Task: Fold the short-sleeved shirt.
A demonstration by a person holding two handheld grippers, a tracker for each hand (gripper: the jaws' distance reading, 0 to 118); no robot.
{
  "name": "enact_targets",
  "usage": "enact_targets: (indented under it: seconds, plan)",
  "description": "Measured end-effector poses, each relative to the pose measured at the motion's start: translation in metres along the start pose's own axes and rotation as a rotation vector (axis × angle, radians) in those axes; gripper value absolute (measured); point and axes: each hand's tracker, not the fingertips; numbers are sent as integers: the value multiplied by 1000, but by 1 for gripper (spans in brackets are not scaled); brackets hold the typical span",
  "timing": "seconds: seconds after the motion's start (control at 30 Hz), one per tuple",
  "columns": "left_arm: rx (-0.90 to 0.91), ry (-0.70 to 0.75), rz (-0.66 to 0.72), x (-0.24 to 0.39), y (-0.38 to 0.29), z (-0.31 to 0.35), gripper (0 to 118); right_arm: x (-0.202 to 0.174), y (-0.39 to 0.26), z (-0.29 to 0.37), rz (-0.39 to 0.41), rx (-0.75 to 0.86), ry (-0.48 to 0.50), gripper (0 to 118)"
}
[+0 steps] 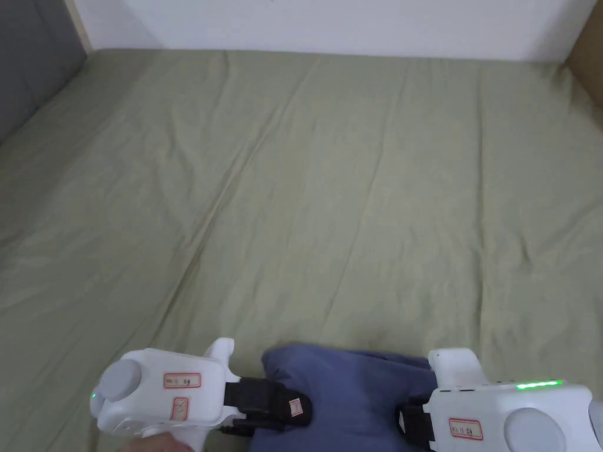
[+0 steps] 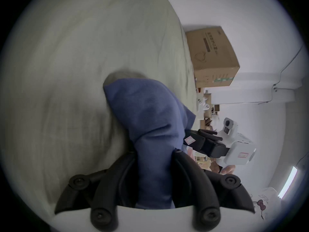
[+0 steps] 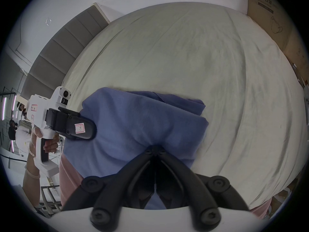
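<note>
A blue short-sleeved shirt [image 1: 353, 394] hangs bunched between both grippers at the near edge of the bed. In the left gripper view a thick roll of the shirt [image 2: 147, 110] passes between the jaws of my left gripper [image 2: 155, 152], which is shut on it. My right gripper [image 3: 155, 147] has its jaw tips pressed together on a pinch of the shirt [image 3: 133, 118]. From the head view, the left gripper [image 1: 297, 409] holds the shirt's left side and the right gripper [image 1: 406, 421] its right side. The shirt's lower part is hidden below the frame.
A wrinkled pale green sheet [image 1: 353, 176] covers the wide bed ahead. A grey padded headboard [image 1: 29, 59] stands at the left and a white wall [image 1: 353, 23] behind. A cardboard box [image 2: 212, 56] stands past the bed's right side.
</note>
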Motion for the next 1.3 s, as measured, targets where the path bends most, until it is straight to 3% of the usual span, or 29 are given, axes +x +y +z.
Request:
enact_targets:
  seconds: [0.23,0.47,0.77,0.83,0.9,0.93,1.0,1.03,1.07,1.3]
  plan:
    - [-2,175,-142,17,7,44,26,-13,10,20,-21,65,32,0]
    - [94,494,-205,16,31,138,25,-22,20,37,3,153,-5,0]
    - [84,1315,-265,-4,75,253,25,-23,17,29,-20,101,-47,0]
    - [5,1607,-380,-22,82,255,25,-24,17,24,-25,88,-54,0]
    - [-44,1801,-423,-42,85,255,26,-25,16,21,-31,76,-56,0]
    - [-21,1842,-430,-49,87,258,30,-26,16,19,-33,71,-55,0]
    - [43,1872,-432,-49,85,267,56,-28,17,16,-24,56,-57,0]
    - [106,1732,-378,-54,84,270,69,-30,18,15,-17,50,-62,0]
    - [134,1716,-353,-52,82,272,80,-31,18,14,-11,48,-68,0]
    - [321,1652,-327,-9,62,287,84,-30,19,17,2,53,-55,0]
